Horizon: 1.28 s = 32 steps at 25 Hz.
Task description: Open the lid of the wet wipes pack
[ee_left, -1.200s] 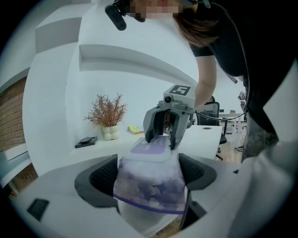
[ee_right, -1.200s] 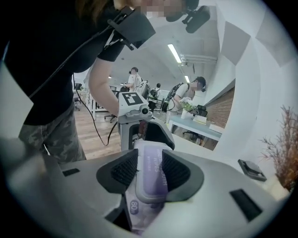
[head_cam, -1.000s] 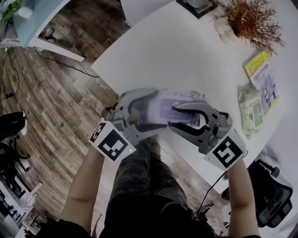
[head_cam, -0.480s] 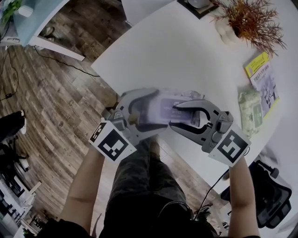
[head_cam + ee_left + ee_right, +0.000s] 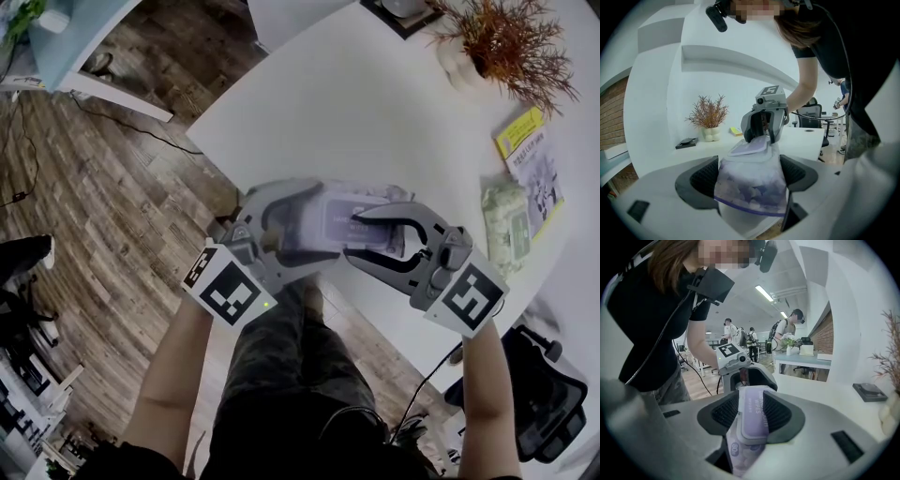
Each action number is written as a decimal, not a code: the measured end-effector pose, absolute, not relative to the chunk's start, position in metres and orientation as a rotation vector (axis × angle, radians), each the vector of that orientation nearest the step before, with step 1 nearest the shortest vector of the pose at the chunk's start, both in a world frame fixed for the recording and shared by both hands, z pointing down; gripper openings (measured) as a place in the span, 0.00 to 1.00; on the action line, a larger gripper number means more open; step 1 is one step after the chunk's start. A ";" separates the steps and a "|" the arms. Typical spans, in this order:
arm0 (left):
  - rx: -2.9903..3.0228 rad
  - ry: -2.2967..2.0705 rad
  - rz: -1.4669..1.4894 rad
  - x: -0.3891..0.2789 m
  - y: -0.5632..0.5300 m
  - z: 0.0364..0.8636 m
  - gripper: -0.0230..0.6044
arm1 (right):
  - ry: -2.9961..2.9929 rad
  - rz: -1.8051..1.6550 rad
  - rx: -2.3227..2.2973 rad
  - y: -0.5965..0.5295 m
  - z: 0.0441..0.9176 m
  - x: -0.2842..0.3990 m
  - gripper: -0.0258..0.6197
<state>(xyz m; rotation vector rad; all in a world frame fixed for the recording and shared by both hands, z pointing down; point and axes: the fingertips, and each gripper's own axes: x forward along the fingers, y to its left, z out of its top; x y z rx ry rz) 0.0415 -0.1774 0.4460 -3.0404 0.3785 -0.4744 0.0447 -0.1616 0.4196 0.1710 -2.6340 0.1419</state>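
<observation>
My left claw (image 5: pixel 749 172) clamps the wet wipes pack (image 5: pixel 751 190) between its pads; my right claw (image 5: pixel 751 409) pinches its lid (image 5: pixel 753 423).

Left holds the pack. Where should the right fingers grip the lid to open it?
Probably the thin end lip of the lid nearest the right gripper, one finger slid under from that side. The lid lies flat on the wet wipes pack, clamped at its other end by the left gripper; the right fingers now pinch the pack's sides.
</observation>
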 end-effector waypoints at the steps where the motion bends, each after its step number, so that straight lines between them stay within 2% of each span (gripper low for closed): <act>1: -3.041 0.378 -0.475 0.042 -0.178 0.446 0.70 | -2.636 0.146 0.176 -0.162 0.419 0.045 0.31; 6: -3.045 0.375 -0.478 0.042 -0.178 0.447 0.70 | -2.662 0.154 0.203 -0.163 0.413 0.044 0.31; 20: -3.034 0.353 -0.517 0.042 -0.177 0.447 0.71 | -2.691 0.090 0.303 -0.169 0.386 0.044 0.17; 32: -3.016 0.345 -0.585 0.040 -0.178 0.439 0.71 | -2.662 0.004 0.357 -0.177 0.378 0.048 0.14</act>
